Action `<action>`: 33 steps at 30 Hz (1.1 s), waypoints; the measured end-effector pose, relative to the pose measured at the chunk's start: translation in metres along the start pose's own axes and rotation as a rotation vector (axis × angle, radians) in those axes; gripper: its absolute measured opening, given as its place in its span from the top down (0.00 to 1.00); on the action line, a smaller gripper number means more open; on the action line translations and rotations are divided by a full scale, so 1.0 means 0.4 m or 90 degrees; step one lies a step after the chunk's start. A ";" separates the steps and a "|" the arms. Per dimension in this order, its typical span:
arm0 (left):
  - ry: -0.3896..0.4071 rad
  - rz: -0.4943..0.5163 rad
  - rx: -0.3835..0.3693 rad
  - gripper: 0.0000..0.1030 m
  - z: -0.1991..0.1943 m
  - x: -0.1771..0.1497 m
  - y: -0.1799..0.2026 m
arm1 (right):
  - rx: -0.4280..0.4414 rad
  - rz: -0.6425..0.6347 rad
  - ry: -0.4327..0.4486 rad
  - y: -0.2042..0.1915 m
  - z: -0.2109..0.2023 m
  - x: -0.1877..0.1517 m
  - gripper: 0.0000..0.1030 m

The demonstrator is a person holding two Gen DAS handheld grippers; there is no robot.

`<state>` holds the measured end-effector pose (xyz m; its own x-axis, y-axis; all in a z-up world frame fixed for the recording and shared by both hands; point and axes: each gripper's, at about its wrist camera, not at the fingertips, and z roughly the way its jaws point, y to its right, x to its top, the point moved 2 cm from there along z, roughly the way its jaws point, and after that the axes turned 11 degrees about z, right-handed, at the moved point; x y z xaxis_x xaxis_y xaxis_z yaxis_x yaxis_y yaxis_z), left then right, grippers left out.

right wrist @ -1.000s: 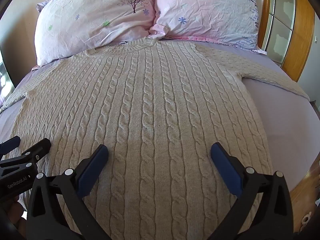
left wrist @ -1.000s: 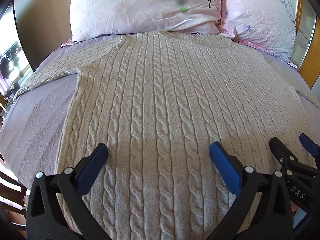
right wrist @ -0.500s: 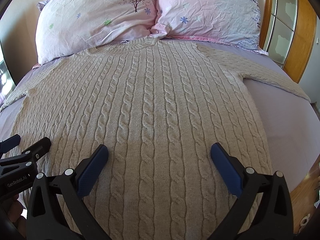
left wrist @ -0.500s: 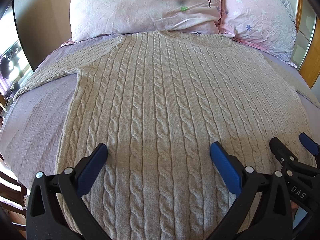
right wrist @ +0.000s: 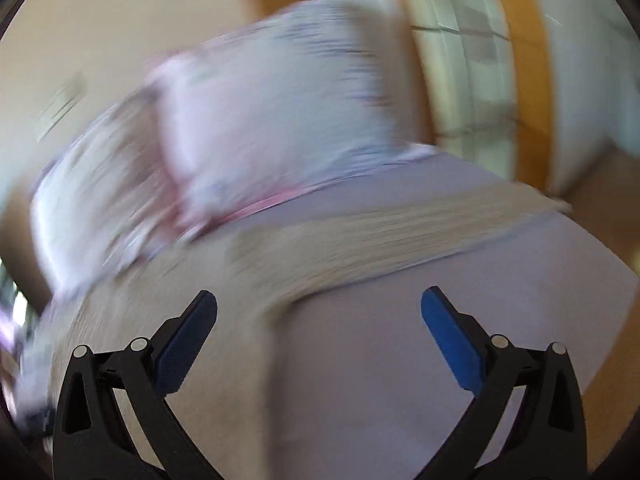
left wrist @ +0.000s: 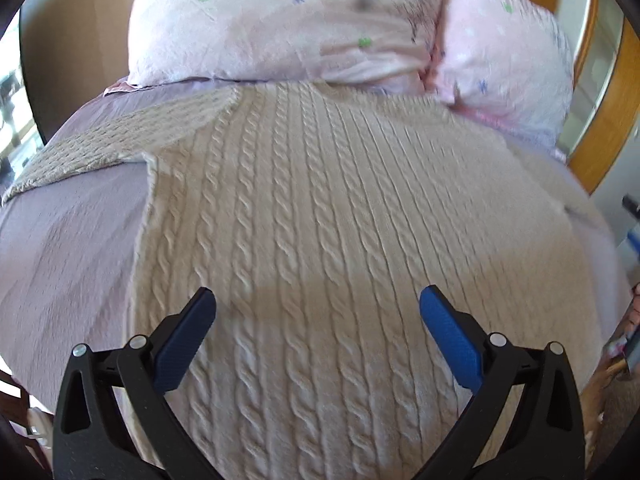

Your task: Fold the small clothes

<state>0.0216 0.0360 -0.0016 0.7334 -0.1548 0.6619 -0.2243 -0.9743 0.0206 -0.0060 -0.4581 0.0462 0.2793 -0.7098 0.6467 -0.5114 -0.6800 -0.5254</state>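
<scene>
Lying flat and face up on the bed (left wrist: 68,248), the knitted sweater (left wrist: 320,220) has its neck at the pillows (left wrist: 280,24) and its hem nearest the cameras; no fold has been made in it, so I judge the task to be at its very start. Its left sleeve (left wrist: 100,148) stretches out sideways over the lilac sheet, and in the right wrist view the right sleeve (right wrist: 400,240) runs out the same way toward the bed's edge, though that picture is badly smeared by motion.

The left gripper (left wrist: 318,314) hangs just over the lower body of the sweater, its blue-padded claw spread wide and holding nothing. The right gripper (right wrist: 319,314) is likewise spread wide and empty, pointing past the sweater's side at bare sheet below the right sleeve.

The step in hand looks like an approach to that sleeve. The next move probably calls for steadying the right gripper, bringing it down on the sleeve near its cuff, pinching only the knit and not the sheet beneath, then carrying it across the chest.

No basket, box or drawer shows in either view, so there is no container to describe.
</scene>
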 end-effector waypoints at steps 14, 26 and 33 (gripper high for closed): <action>0.122 -0.193 0.036 0.02 -0.079 0.059 -0.397 | -0.122 0.345 -0.036 0.358 0.250 0.208 0.90; 0.141 -0.337 0.111 0.02 -0.102 0.044 -0.721 | 0.359 -0.133 -0.150 -0.500 0.063 -0.076 0.92; 0.112 -0.437 0.100 0.02 -0.045 0.040 -0.839 | 0.457 -0.280 -0.250 -0.643 -0.006 -0.285 0.20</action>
<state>0.0970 0.3636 0.0155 0.5585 0.5153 0.6500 0.3541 -0.8568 0.3749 0.0917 -0.2019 0.1088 0.6508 -0.2832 0.7045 0.2948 -0.7608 -0.5782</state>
